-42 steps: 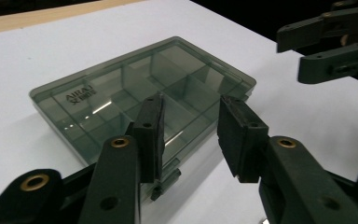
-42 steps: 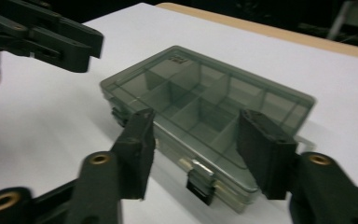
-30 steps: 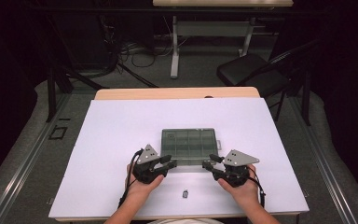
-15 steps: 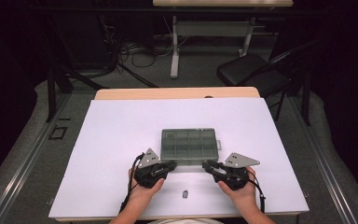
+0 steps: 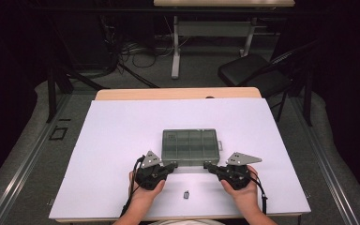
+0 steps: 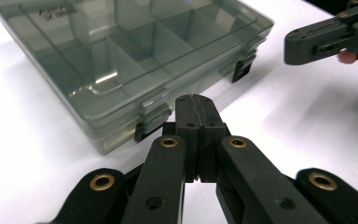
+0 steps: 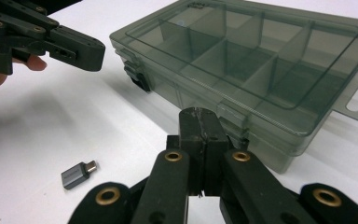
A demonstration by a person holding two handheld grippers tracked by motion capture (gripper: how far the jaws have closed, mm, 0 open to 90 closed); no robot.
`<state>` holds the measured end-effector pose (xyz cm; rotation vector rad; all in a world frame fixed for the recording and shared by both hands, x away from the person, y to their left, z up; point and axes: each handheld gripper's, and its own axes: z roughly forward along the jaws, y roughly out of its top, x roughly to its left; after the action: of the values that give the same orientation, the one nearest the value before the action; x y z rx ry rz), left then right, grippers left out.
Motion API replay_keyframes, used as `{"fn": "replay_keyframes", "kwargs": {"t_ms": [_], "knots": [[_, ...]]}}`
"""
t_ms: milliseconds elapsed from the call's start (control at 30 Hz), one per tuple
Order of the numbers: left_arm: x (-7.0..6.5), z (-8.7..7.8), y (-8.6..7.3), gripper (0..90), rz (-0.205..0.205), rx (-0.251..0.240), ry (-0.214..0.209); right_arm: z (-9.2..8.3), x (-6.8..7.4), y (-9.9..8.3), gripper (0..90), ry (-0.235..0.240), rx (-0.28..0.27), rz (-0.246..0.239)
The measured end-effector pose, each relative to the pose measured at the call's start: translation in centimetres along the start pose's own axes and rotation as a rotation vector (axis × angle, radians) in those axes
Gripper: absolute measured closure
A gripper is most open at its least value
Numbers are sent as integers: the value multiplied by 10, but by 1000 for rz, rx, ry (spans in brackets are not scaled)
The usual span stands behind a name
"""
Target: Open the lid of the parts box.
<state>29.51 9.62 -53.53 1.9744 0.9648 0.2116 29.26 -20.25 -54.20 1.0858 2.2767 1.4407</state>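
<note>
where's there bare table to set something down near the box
Bare patches: the wide strip behind the box up to the far table edge, and both side areas left and right of it. Crowded: the near strip, where the left gripper and right gripper sit at the box's front latches, with a small adapter between the hands.

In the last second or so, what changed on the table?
Both sets of jaws have just been closing and now meet with nothing between them: the left gripper and the right gripper, each by a latch of the box. The hands barely shifted. The box, lid down, and the small adapter stayed put.
</note>
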Motion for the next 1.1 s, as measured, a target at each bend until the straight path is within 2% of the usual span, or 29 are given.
{"fn": "replay_keyframes", "kwargs": {"t_ms": [167,267,400,433,467,633,733,1100], "knots": [[2,2,-1,900,-18,1,-26,1,-3,-1,900,-2,17,16],[4,5,-2,900,-30,16,-47,3,-3,-1,900,-9,34,2],[12,10,-4,900,-88,48,-57,6,-6,-3,900,-14,58,6],[12,10,-4,900,-88,48,-57,7,-6,-3,900,-15,51,16],[16,11,-5,900,-120,43,-70,8,-7,-4,900,-15,52,22],[19,11,-6,900,-132,36,-60,8,-11,-4,900,-20,56,42],[19,12,-6,900,-124,38,-47,9,-15,-6,900,-26,66,62],[22,15,-7,900,-132,37,-46,12,-17,-6,900,-36,72,63]]}}
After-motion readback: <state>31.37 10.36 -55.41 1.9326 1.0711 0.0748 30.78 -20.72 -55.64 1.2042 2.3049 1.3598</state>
